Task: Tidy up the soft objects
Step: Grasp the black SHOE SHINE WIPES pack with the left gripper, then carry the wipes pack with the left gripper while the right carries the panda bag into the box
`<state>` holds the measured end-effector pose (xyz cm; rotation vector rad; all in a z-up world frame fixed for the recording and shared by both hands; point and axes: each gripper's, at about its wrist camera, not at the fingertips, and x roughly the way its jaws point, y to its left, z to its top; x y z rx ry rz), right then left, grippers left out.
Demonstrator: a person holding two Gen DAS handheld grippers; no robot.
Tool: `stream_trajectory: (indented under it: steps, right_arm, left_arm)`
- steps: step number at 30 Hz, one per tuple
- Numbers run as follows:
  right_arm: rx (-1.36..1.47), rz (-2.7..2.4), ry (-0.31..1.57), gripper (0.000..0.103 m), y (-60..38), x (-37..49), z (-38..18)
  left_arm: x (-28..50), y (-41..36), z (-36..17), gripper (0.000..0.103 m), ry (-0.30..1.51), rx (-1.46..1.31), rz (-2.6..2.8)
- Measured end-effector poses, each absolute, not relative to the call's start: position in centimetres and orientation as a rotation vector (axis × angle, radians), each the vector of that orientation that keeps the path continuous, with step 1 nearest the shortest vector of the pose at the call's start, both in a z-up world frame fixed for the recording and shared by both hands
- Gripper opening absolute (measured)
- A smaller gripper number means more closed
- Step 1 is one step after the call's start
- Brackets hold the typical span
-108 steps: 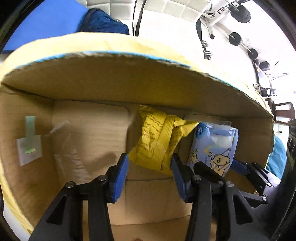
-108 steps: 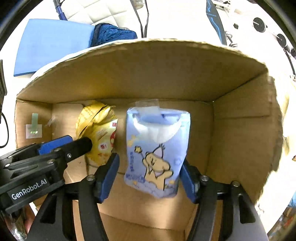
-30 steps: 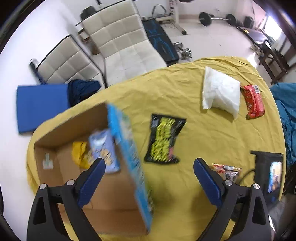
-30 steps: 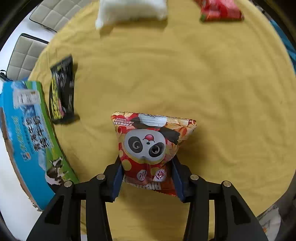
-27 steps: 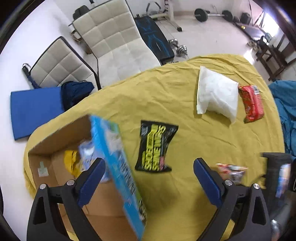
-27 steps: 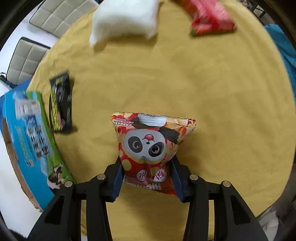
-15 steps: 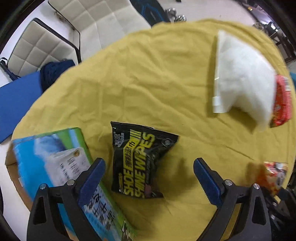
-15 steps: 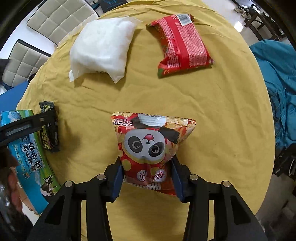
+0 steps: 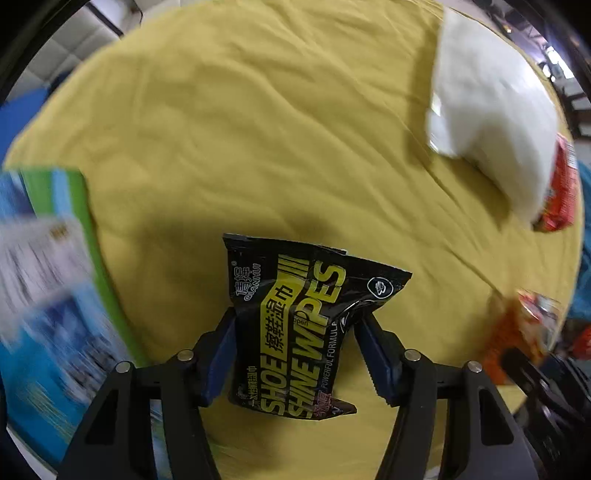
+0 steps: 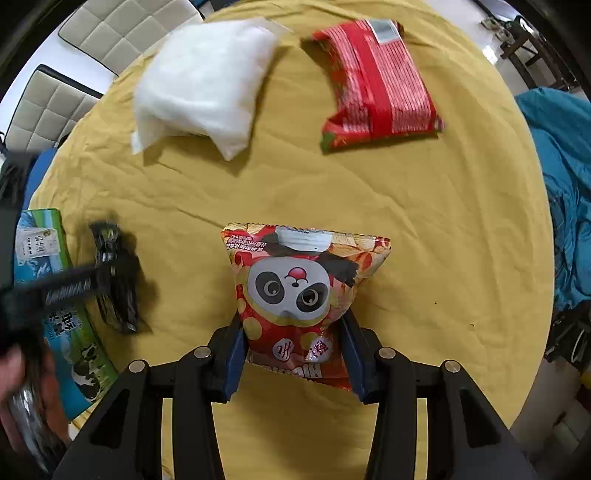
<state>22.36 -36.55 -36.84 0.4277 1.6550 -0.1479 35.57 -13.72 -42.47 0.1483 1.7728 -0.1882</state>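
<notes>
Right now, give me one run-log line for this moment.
left gripper: shut on shoe wipes pack | right gripper: shut on panda snack bag | on cloth: white pillow pack, red packet

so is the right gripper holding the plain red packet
No, the right gripper has its fingers closed on the panda snack bag, while the red packet lies apart on the yellow cloth.

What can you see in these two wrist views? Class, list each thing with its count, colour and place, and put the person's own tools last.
Shoe wipes pack: one, black and yellow, between the left tool's fingers.
Panda snack bag: one, red, gripped by the right tool.
Pillow pack: one, white, far side of table.
Red packet: one, right of the pillow pack.
Box: one, blue-green, table's left edge.
Tablecloth: one, yellow.
Chairs: two, beige, beyond the table.
Left tool: black, blue pads.
Right tool: same.
</notes>
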Motion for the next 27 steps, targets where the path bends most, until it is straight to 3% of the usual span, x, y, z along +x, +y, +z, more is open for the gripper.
stream_trajectory:
  steps: [5,7,9,16,17,20,27]
  right_arm:
    - [0.442,-0.119,1.683,0.052,-36.9,22.5,-37.7]
    - [0.451,-0.112,1.675,0.069,-37.1,22.5,-37.4]
    - [0.475,-0.105,1.658,0.075,-37.5,22.4,-37.3]
    - [0.538,-0.134,1.659,0.075,-38.4,22.6,-37.6]
    - [0.546,-0.139,1.666,0.075,-38.5,22.6,-38.0]
    - [0.556,-0.145,1.677,0.051,-38.4,22.5,-38.7]
    - [0.489,-0.157,1.658,0.043,-37.4,22.2,-38.7]
  left_arm:
    - [33.9,-13.6,-43.1,0.065,1.806,0.031,-0.223]
    - [33.7,-13.2,-43.1,0.065,1.820,-0.039,-0.242]
    - [33.3,-12.7,-43.2,0.065,1.828,-0.093,-0.262]
    - [29.8,-12.5,-43.9,0.064,1.823,-0.031,-0.283]
    - [29.4,-12.6,-43.9,0.062,1.812,-0.019,-0.282]
    - [28.4,-12.8,-43.6,0.051,1.772,0.021,-0.256]
    - [26.9,-13.9,-41.7,0.046,1.704,0.062,-0.232]
